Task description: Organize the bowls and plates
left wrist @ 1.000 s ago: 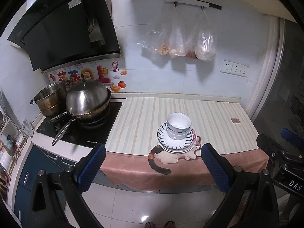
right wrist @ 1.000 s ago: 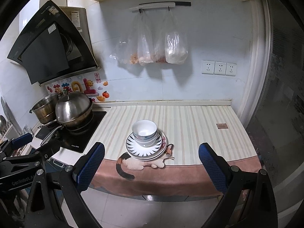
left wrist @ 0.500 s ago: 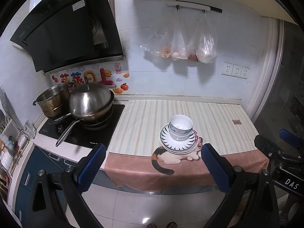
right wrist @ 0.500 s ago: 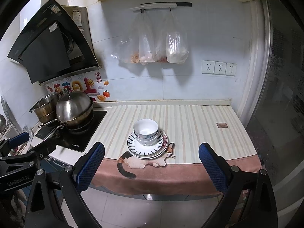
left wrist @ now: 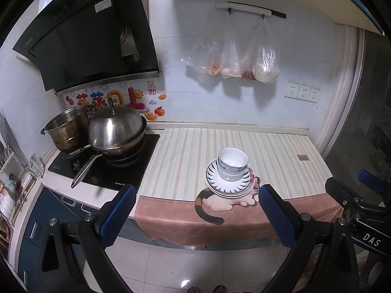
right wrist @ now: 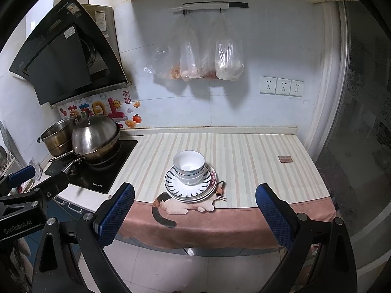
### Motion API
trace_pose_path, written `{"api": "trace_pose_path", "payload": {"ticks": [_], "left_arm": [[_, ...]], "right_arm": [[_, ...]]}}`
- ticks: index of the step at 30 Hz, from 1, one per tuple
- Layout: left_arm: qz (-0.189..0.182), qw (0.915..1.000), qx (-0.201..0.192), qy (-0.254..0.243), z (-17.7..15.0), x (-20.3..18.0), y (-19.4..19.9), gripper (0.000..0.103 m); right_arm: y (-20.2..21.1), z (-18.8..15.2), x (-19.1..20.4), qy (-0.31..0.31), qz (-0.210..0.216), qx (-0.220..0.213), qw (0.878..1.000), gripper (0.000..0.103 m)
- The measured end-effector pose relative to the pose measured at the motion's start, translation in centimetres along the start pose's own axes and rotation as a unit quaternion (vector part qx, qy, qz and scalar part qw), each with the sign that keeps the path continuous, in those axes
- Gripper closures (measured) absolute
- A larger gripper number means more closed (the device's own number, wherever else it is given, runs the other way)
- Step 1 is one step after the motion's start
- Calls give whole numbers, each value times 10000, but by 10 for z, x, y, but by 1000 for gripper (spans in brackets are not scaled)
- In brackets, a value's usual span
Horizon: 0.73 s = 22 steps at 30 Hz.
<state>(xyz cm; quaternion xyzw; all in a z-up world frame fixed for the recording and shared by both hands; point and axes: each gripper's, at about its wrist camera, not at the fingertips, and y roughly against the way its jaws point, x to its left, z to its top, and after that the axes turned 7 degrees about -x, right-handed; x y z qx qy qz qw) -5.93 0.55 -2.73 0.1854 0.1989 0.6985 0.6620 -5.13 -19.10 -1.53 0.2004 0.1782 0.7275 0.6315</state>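
Bowls [right wrist: 188, 168] sit nested, at least two of them, on a stack of plates [right wrist: 189, 186], all in one pile near the front edge of the table [right wrist: 244, 151], on the striped cloth right above the cat print [right wrist: 185, 205].

Left claw [left wrist: 196, 216]: jaws wide apart, nothing between them, held off the front of the table over the floor. Right claw [right wrist: 195, 213]: same, spread and empty, also short of the table edge. Neither touches the pile.

Change over the last second: the pile hasn't moved on the cloth. What moved is the view. In the left camera the pile sat just left of the right-hand finger; now it's higher and closer to centre between the fingers, and the hood [left wrist: 85, 36] has grown in frame. Right view has barely drifted. So both claws have shifted slightly relative to the table with no contact.

What it means: not settled. A single tidy stack fits either crockery already gathered and the claws backing away, or a pile waiting to be taken apart and sorted elsewhere. Frames don't separate the two.

Pot [left wrist: 67, 130] and lidded wok [left wrist: 116, 131] on the stove stand well clear of the pile.
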Motion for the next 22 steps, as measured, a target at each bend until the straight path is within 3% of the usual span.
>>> {"api": "trace_pose_path", "payload": {"ticks": [22], "left_arm": [[50, 9999, 88, 32, -2, -11, 1, 0]], "right_arm": [[5, -4, -6, -66, -29, 5, 10000, 1]]}}
